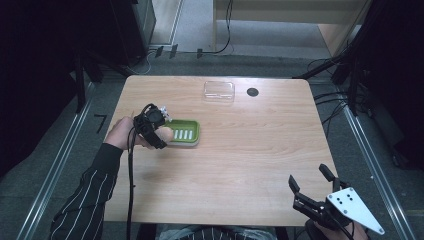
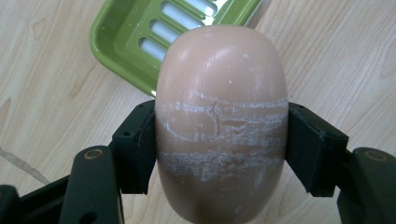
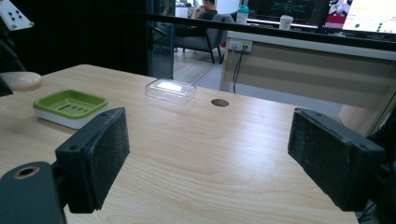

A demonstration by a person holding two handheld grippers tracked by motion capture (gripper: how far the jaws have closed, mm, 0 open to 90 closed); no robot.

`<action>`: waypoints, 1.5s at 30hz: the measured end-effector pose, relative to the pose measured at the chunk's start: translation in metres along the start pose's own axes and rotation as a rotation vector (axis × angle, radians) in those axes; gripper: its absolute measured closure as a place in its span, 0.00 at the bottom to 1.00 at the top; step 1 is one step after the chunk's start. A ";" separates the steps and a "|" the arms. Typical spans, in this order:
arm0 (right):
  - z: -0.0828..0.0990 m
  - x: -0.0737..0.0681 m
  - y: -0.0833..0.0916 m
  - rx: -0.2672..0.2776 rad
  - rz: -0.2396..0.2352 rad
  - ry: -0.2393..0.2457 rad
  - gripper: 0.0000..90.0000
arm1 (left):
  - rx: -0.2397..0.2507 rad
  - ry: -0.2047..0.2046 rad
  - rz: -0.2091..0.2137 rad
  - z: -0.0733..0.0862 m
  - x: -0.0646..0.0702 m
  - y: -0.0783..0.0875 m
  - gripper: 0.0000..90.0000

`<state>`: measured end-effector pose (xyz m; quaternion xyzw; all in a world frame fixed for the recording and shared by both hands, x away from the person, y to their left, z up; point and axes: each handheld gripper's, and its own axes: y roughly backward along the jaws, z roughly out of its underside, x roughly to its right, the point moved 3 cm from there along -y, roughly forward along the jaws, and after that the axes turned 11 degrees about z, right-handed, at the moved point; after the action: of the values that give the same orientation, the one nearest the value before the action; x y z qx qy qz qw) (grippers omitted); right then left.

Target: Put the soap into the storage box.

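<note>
**Soap bar clamped in the left gripper beside the green dish**

From the high view we see the left gripper over the left part of the light wooden table, at the near-left edge of the green slotted soap dish. The pale pink oval soap bar shows there as a small patch under the gripper, hard to make out. A clear plastic lid lies well apart near the far edge, beside a dark round hole. The right gripper hovers at the near-right corner, jaws spread wide, holding nothing.

The left gripper view gives what the high view cannot: both black jaws press the soap bar's sides, white scuff lines crossing its middle. The dish lies just beyond, cut off at the top.

In the right gripper view we see the right gripper open over bare table, with the dish, lid and soap bar farther off.
</note>
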<state>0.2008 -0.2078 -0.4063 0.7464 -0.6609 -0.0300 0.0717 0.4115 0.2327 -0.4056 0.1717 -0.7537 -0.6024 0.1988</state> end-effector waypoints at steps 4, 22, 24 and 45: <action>0.001 0.001 -0.001 -0.003 0.000 -0.004 0.15 | 0.006 -0.011 0.003 -0.005 0.000 0.002 0.37; 0.000 0.001 0.002 0.002 0.005 0.000 0.15 | -0.003 -0.063 0.011 -0.017 -0.001 -0.001 0.37; 0.000 0.000 0.003 0.000 0.005 0.001 0.15 | -0.007 -0.067 0.010 -0.018 -0.001 -0.001 0.37; -0.001 0.000 0.005 -0.004 0.014 0.005 0.15 | -0.005 -0.130 -0.014 -0.029 -0.008 -0.004 0.37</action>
<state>0.1956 -0.2079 -0.4050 0.7416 -0.6659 -0.0292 0.0751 0.4330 0.2110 -0.4046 0.1371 -0.7623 -0.6156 0.1456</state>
